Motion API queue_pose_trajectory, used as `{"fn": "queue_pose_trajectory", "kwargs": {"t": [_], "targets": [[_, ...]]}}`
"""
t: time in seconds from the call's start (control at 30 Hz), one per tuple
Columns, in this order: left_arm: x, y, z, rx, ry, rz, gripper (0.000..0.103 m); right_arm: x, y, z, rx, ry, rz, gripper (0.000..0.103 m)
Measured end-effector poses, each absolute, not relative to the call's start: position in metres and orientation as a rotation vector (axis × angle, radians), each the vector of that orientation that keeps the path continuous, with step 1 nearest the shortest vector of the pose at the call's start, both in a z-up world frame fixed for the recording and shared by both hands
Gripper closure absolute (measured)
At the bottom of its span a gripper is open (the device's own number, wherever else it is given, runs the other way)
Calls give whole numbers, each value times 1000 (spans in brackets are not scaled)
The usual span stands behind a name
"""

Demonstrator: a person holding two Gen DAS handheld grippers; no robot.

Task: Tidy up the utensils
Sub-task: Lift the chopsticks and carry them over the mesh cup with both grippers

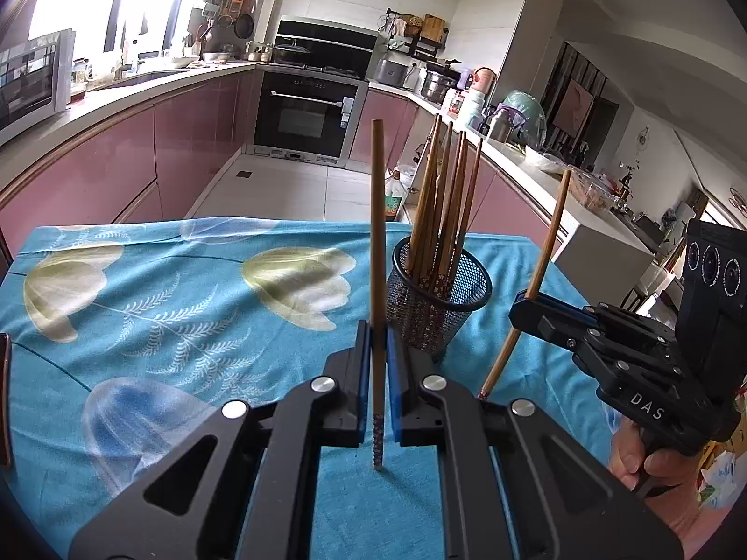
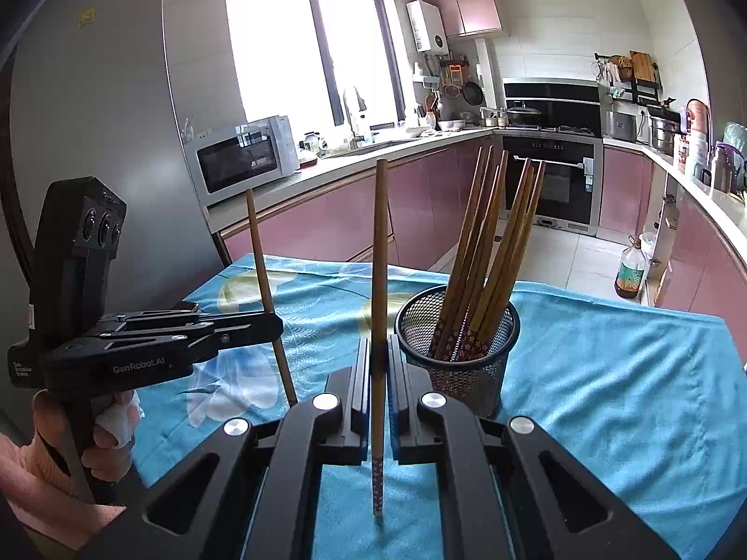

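A black mesh cup (image 1: 441, 298) stands on the blue floral tablecloth (image 1: 163, 317) and holds several wooden chopsticks (image 1: 443, 205). It also shows in the right wrist view (image 2: 460, 340). My left gripper (image 1: 378, 350) is shut on one upright chopstick (image 1: 377, 233), just left of the cup. My right gripper (image 2: 379, 364) is shut on another upright chopstick (image 2: 379, 256), also left of the cup. The right gripper (image 1: 527, 308) appears in the left wrist view to the cup's right with its chopstick (image 1: 546, 252). The left gripper (image 2: 271, 326) appears in the right wrist view with its chopstick (image 2: 264, 275).
The table sits in a kitchen with pink cabinets (image 1: 116, 163), an oven (image 1: 308, 112) and a microwave (image 2: 243, 158). An oil bottle (image 2: 630, 270) stands on the floor beyond the table's far edge. A dark object (image 1: 4, 396) lies at the table's left edge.
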State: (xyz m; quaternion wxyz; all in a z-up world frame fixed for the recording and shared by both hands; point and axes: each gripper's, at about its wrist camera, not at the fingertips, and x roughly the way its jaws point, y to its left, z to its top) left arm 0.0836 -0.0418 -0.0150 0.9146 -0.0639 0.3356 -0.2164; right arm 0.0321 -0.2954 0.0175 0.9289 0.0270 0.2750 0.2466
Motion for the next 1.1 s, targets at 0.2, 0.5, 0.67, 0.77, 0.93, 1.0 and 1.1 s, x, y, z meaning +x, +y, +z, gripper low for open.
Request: {"fn": "queue_pose_trajectory", "kwargs": {"t": [0.2,0.5,0.67,0.77,0.93,1.0,1.1], "targets": [[84,-42,-11,-131,683,-447,96,33,-297,20,54,553,499,97],[86,-44,-6,-126,668,-458,96,34,-300,28,55,531,494,97],[87,-44,0,-121,653,-464,96,35,-304,33,57,514,485,97],[88,-45,6,-123,641,-472,96,35,-307,37,58,503,482,97],[89,-48,14,-115,619,-473,96,36,-310,44,57,486,478,97],[89,-50,16,-114,612,-476,96,35,-309,47,54,478,477,97],[89,-53,20,-108,601,-480,96,36,-309,50,52,469,476,97]]}}
